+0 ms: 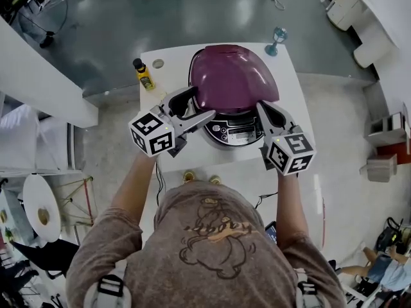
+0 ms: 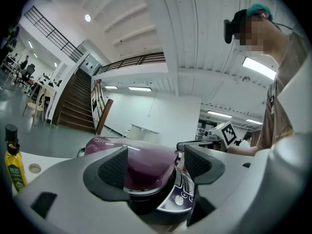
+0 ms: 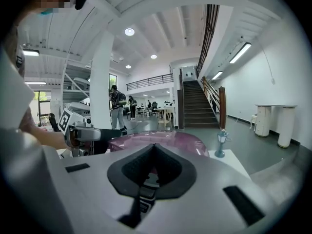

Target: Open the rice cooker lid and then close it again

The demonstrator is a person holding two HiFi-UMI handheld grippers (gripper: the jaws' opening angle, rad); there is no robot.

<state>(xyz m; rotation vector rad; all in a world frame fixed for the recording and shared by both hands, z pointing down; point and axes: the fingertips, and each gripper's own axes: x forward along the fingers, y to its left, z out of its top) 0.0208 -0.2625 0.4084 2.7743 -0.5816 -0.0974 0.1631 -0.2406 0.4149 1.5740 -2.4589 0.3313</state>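
Rice cooker (image 1: 234, 132) sits mid-worktop (image 1: 286, 69), purple lid (image 1: 232, 79) down. Left claw (image 1: 192, 108) gapes at the lid's front edge, gripping nothing; right claw (image 1: 268, 110) is pinched together, empty. Lifting seemingly hasn't started, though I can't be sure.

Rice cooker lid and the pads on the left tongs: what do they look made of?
Rice cooker lid: looks like glossy purple plastic, perhaps slightly translucent; it carries bright reflections of the ceiling lights. Pads on the left tongs: probably matte black rubber, since they show a fine ribbed texture and no glare.
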